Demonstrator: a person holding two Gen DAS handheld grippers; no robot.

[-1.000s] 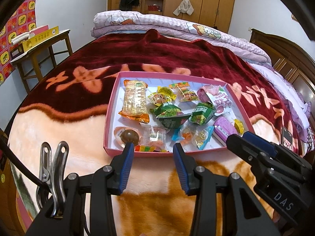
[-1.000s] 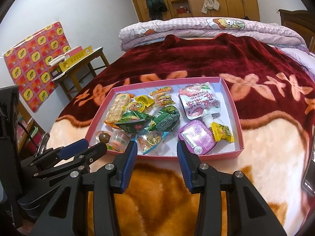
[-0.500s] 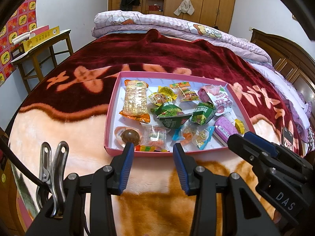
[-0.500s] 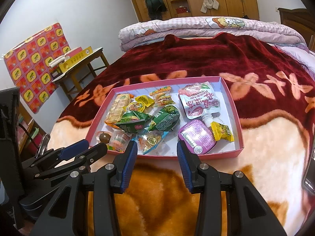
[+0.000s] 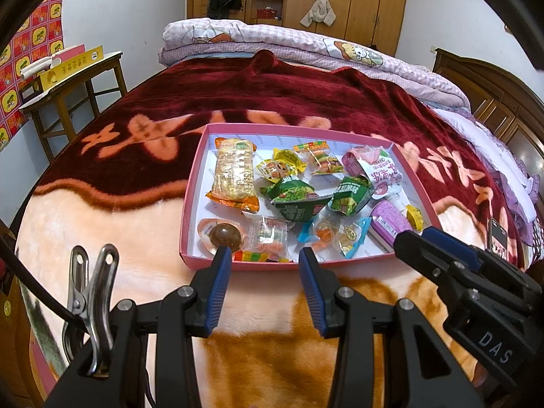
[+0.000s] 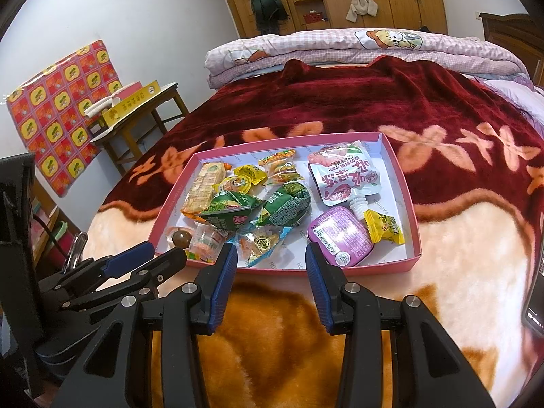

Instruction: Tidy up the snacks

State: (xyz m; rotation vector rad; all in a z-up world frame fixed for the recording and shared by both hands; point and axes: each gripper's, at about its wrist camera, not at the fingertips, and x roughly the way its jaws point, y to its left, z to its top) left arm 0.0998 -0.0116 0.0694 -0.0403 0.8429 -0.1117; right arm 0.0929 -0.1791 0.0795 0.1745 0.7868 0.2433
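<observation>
A shallow pink tray (image 5: 190, 204) lies on the bed and holds several wrapped snacks: an orange cracker pack (image 5: 234, 173), two green packets (image 5: 295, 199), a white and pink spouted pouch (image 6: 343, 175), a purple cup lid (image 6: 340, 234), a brown egg in a clear pack (image 5: 222, 234) and small candies. The tray also shows in the right wrist view (image 6: 413, 224). My left gripper (image 5: 265, 258) is open and empty at the tray's near edge. My right gripper (image 6: 270, 258) is open and empty, beside it at the same edge.
The tray sits on a dark red and peach fleece blanket (image 5: 129, 204). A folded pink quilt (image 5: 306, 47) lies at the head of the bed. A wooden side table (image 5: 68, 95) with a yellow box stands at left. A phone (image 5: 496, 238) lies at right.
</observation>
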